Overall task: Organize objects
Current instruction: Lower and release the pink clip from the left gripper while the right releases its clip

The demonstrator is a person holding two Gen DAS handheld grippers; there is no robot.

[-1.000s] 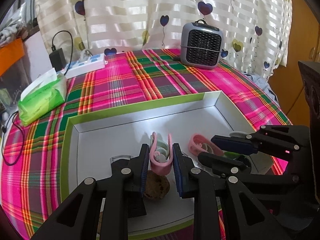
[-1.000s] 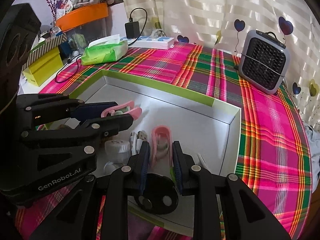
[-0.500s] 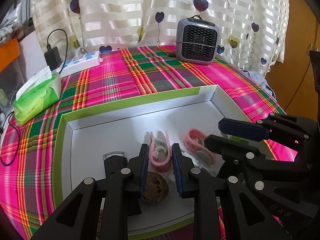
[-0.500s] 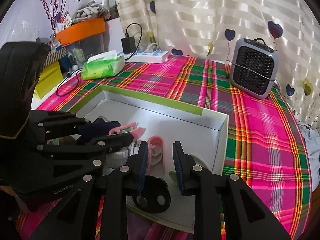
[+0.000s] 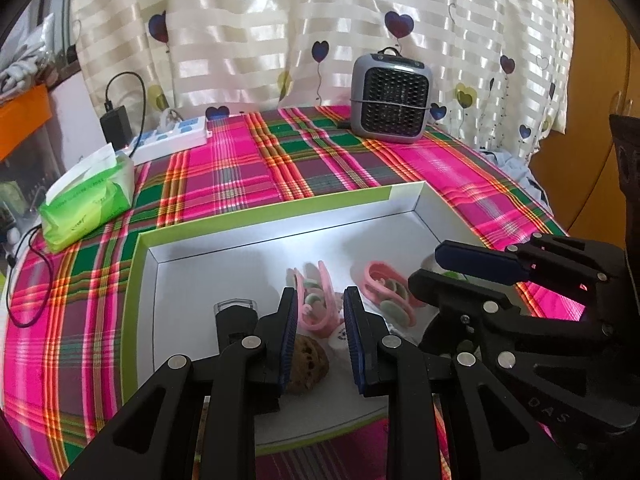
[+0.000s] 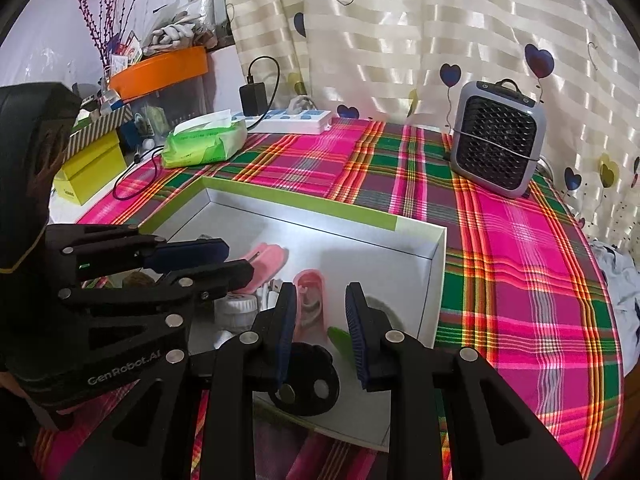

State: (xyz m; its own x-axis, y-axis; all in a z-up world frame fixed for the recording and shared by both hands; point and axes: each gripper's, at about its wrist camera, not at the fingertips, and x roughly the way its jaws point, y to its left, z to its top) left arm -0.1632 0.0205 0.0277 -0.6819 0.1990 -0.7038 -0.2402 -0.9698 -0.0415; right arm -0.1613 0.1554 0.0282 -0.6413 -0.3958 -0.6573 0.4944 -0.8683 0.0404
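A white box with a green rim (image 5: 260,208) (image 6: 300,200) lies on the plaid cloth. My left gripper (image 5: 320,294) (image 6: 238,260) hangs over the box floor, shut on a pink clip (image 5: 316,308) whose two arms poke out past the fingertips. The right gripper (image 6: 321,290) (image 5: 426,266) is open. A second pink clip (image 6: 310,300) (image 5: 384,292) lies on the box floor close to its left finger, with a clear gap to the right pad. Both grippers point down into the box side by side.
Also in the box are a brown nut-like lump (image 5: 308,360), a black item with a clear top (image 5: 236,316), a white round cap (image 6: 236,308), a black disc (image 6: 308,384) and a green bit (image 6: 340,336). A grey heater (image 5: 390,96), tissue pack (image 5: 88,200) and power strip (image 5: 172,140) stand behind.
The right gripper's jaws have parted from the second pink clip, which now lies loose in the box, and the gripper has tilted up a little. The left gripper still holds its clip.
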